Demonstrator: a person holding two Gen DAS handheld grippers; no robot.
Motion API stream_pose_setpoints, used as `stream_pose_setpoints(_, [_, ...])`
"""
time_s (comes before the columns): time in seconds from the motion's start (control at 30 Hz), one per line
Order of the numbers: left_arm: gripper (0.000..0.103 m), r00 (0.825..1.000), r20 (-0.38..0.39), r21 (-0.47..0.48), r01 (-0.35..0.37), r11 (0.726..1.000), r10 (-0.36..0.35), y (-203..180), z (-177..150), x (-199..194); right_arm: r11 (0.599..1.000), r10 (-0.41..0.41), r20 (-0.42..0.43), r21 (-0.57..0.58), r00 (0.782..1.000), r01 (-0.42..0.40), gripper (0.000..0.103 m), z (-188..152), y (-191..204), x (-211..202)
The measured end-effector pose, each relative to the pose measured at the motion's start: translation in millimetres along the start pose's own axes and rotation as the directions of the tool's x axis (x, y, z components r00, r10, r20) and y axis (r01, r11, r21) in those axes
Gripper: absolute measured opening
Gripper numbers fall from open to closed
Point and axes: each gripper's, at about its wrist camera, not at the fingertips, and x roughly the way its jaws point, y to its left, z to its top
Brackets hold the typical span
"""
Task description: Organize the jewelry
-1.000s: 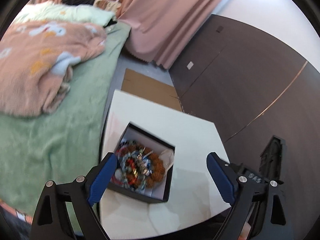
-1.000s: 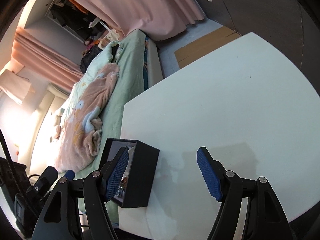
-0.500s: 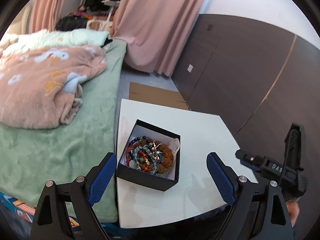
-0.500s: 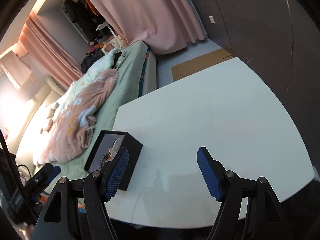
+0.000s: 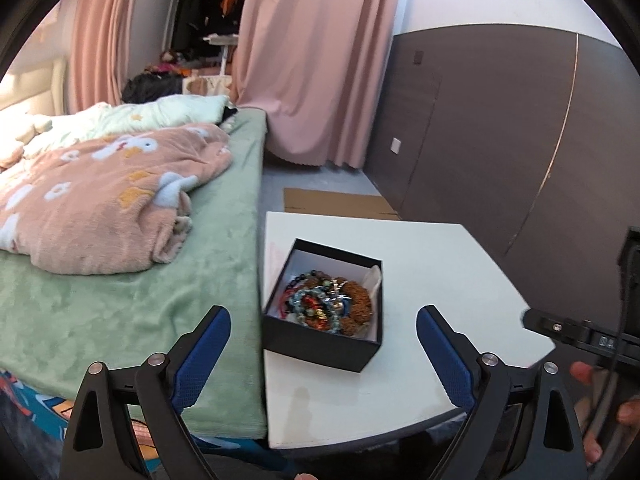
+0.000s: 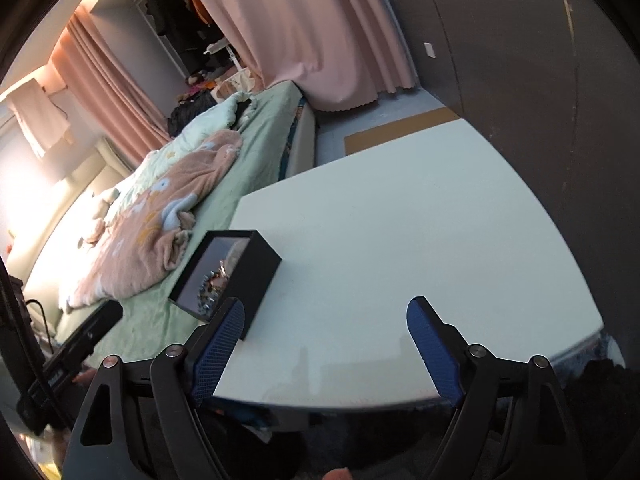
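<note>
An open black box [image 5: 324, 344] holds a tangle of bead bracelets [image 5: 326, 306], brown, blue and red. It sits near the left edge of a white table [image 5: 432, 276]. My left gripper [image 5: 322, 354] hangs open just in front of the box, with nothing between its blue pads. In the right wrist view the same box [image 6: 244, 276] stands at the table's left side, beyond the left pad. My right gripper [image 6: 326, 346] is over the table's near edge; its jaws are opening and hold nothing.
A bed with a green cover [image 5: 132, 300] and a pink blanket [image 5: 100, 200] runs along the table's left edge. A dark wall panel [image 5: 500, 140] lies behind the table. Cardboard [image 5: 336, 200] is on the floor beyond. A hand with the other gripper [image 5: 600, 344] shows at the right.
Both grippers have drawn back from the box and levelled out, so more of the table and room shows. The right gripper's pads stand a little wider apart.
</note>
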Motion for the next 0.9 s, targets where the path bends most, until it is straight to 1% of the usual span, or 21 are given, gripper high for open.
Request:
stream_pose_setpoints(0.17, [0.098, 1.000, -0.004, 0.045, -0.023, 0.999, 0.023, -4, -7, 8, 0.996, -0.083, 0.023, -0.030, 0.996, 0.084, 0.084, -10, 2, -12])
stream_pose_setpoints(0.23, [0.098, 1.000, -0.016, 0.044, -0.015, 0.999, 0.015, -6, -8, 12, 0.995, -0.097, 0.035, -0.035, 0.995, 0.098, 0.085, -11, 2, -15])
stream_pose_setpoints(0.4, [0.098, 1.000, 0.003, 0.058, -0.020, 0.998, 0.019, -10, -7, 13, 0.997, -0.077, 0.043, 0.013, 0.996, 0.076, 0.085, -9, -9, -18])
stream_pose_setpoints(0.53, [0.098, 1.000, 0.004, 0.067, -0.022, 0.998, 0.022, -12, -6, 17, 0.997, -0.066, 0.037, 0.041, 0.997, 0.065, 0.085, -8, -14, -15])
stream_pose_setpoints(0.6, [0.098, 1.000, 0.001, 0.058, -0.015, 0.998, 0.015, -10, -6, 19, 0.997, -0.070, 0.035, 0.042, 0.997, 0.069, 0.085, -7, -14, -14])
stream_pose_setpoints(0.7, [0.098, 1.000, 0.003, 0.048, -0.025, 0.999, 0.025, -7, -6, 19, 0.997, -0.077, 0.033, 0.030, 0.996, 0.076, 0.085, -6, -10, -12])
stream_pose_setpoints(0.9, [0.098, 0.999, 0.005, 0.073, -0.037, 0.997, 0.037, -9, -7, 17, 0.996, -0.087, 0.023, 0.025, 0.996, 0.086, 0.085, -6, -8, -9])
